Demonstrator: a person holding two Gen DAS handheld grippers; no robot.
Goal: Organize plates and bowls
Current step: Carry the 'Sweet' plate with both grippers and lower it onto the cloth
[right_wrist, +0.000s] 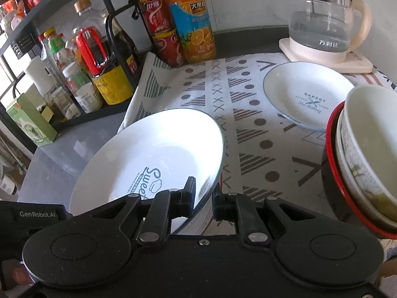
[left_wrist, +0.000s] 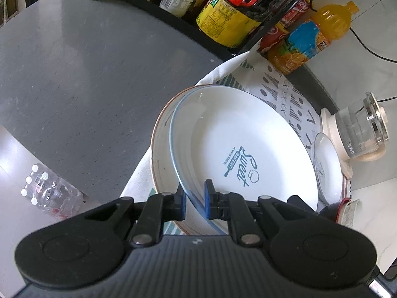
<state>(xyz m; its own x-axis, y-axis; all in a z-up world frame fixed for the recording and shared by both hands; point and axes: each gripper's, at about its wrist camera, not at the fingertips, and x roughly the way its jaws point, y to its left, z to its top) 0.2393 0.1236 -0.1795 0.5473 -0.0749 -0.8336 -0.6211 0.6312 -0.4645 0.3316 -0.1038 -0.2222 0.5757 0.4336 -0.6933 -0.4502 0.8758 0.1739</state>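
The blue-rimmed "Sweet" plate is gripped at its near rim by the left gripper, jaws clamped on the edge, and is held tilted over a brown-rimmed plate on the patterned cloth. In the right view, the same plate's rim is seen between the jaws of the right gripper; whether they pinch it cannot be told. A smaller "Bakery" plate is set farther back, and 2 stacked bowls are seen at the right.

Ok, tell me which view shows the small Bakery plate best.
The right wrist view: the small Bakery plate lies whole on the patterned cloth, print readable. The left wrist view shows only a foreshortened sliver behind the Sweet plate.
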